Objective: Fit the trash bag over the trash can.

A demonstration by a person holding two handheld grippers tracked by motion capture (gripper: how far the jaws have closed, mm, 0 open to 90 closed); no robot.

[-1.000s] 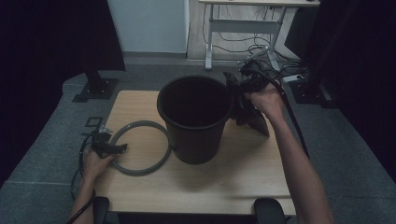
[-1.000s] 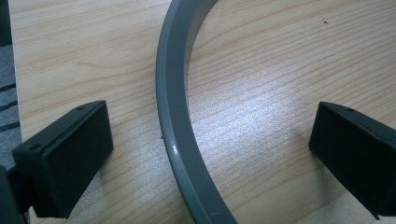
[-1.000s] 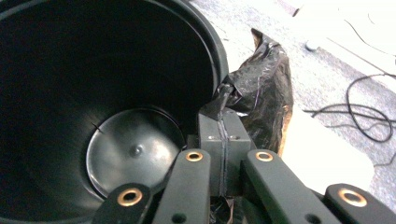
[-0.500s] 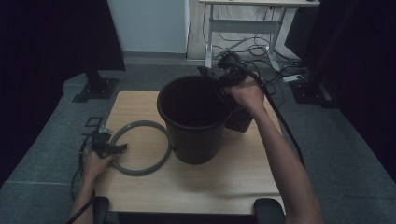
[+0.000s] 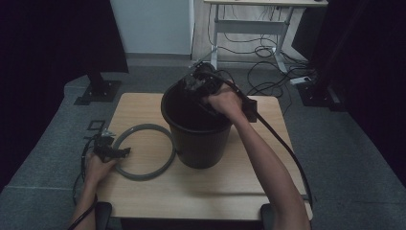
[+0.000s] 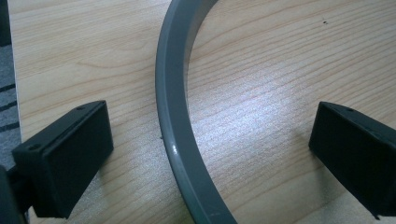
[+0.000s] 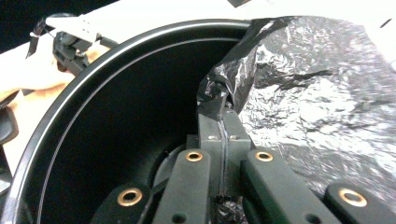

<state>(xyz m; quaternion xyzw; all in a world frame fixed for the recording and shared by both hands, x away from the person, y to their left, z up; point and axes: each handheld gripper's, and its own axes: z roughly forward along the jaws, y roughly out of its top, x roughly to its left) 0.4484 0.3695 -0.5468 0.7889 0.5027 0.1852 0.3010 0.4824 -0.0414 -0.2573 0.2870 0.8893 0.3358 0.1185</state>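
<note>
The right gripper [image 7: 223, 109] hangs over the black bucket [image 5: 198, 139], its fingers clamped on a crinkled black bag [image 7: 317, 112] edge. The left gripper [image 6: 210, 154] has its fingers apart, straddling the grey ring [image 6: 175, 126] flat on the bench [image 5: 210, 187].

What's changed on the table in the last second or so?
The right gripper, shut on the black bag, swung from the bin's right side across to its far rim. The left gripper stayed open astride the grey ring; bin and ring haven't moved.
</note>
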